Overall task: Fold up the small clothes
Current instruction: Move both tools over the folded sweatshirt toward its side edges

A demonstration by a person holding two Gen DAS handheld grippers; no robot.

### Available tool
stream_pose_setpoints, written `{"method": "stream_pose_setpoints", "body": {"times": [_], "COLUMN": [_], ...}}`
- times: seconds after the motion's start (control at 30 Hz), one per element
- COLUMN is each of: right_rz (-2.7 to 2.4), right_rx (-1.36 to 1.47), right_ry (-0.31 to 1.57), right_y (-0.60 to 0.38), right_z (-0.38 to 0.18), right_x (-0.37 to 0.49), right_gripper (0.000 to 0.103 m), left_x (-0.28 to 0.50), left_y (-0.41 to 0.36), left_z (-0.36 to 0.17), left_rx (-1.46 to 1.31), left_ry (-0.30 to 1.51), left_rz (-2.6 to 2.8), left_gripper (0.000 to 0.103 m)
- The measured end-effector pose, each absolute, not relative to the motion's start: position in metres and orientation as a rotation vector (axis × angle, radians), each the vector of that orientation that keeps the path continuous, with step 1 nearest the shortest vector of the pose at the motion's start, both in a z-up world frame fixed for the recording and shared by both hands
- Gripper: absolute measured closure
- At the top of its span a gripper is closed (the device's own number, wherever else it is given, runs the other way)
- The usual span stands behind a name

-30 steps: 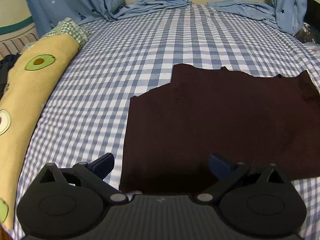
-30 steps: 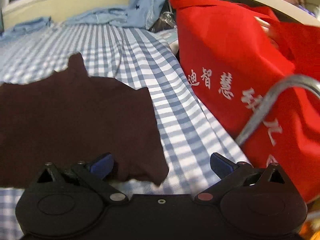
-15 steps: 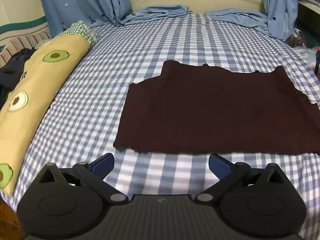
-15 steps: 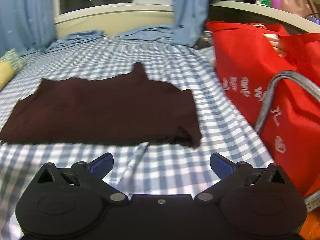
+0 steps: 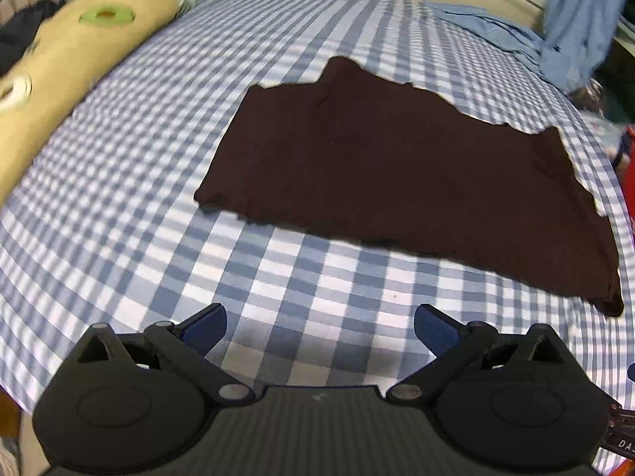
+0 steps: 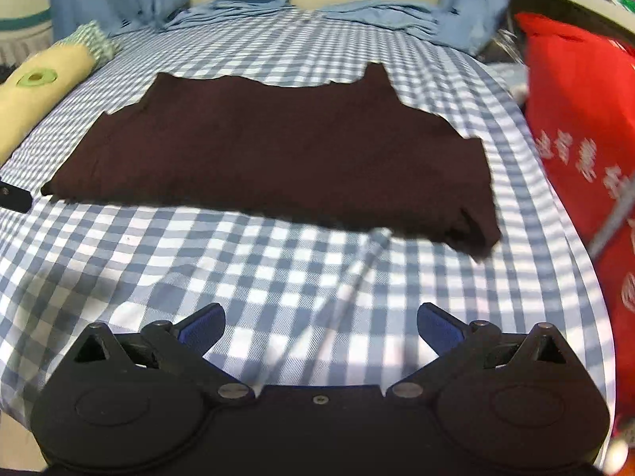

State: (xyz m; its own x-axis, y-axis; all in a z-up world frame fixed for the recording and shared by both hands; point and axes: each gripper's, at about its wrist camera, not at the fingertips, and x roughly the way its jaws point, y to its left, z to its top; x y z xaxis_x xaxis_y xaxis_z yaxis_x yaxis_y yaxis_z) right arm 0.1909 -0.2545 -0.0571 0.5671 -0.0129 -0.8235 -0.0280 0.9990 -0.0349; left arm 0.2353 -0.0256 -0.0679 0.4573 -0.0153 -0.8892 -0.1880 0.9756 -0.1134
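A dark maroon garment (image 5: pixel 397 166) lies flat, folded into a wide strip, on the blue-and-white checked bedsheet (image 5: pixel 119 218); it also shows in the right wrist view (image 6: pixel 278 154). My left gripper (image 5: pixel 319 327) is open and empty, held back from the garment's near edge. My right gripper (image 6: pixel 319 323) is open and empty too, above bare sheet short of the garment's near right corner (image 6: pixel 476 238).
A yellow avocado-print bolster (image 5: pixel 59 63) lies along the bed's left side. A red bag with white characters (image 6: pixel 583 139) stands at the right edge. Blue curtains and crumpled blue cloth (image 6: pixel 246 4) lie at the far end. A sheet crease (image 6: pixel 357 269) runs toward my right gripper.
Both grippers have pulled back from the garment, staying open and empty. The garment lies where it was, its whole near edge now in view.
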Motion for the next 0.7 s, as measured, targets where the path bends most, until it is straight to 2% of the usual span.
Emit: {"method": "stream_pose_setpoints", "body": {"times": [0.27, 0.5, 0.7], "right_rz": [0.019, -0.065, -0.086], "right_rx": [-0.171, -0.204, -0.231], "right_ry": [0.923, 0.884, 0.821], "right_y": [-0.223, -0.201, -0.186], "right_z": [-0.051, -0.073, -0.093], "right_x": [0.273, 0.361, 0.395], "right_gripper": [0.0, 0.0, 0.0], "left_x": [0.267, 0.308, 0.336], "left_y": [0.019, 0.055, 0.074], "left_z": [-0.104, -0.138, -0.158], "left_rx": [-0.275, -0.466, -0.571], "left_ry": [1.014, 1.011, 1.021], "left_rz": [0.155, 0.101, 0.11], "left_gripper": [0.001, 0.001, 0.001]}}
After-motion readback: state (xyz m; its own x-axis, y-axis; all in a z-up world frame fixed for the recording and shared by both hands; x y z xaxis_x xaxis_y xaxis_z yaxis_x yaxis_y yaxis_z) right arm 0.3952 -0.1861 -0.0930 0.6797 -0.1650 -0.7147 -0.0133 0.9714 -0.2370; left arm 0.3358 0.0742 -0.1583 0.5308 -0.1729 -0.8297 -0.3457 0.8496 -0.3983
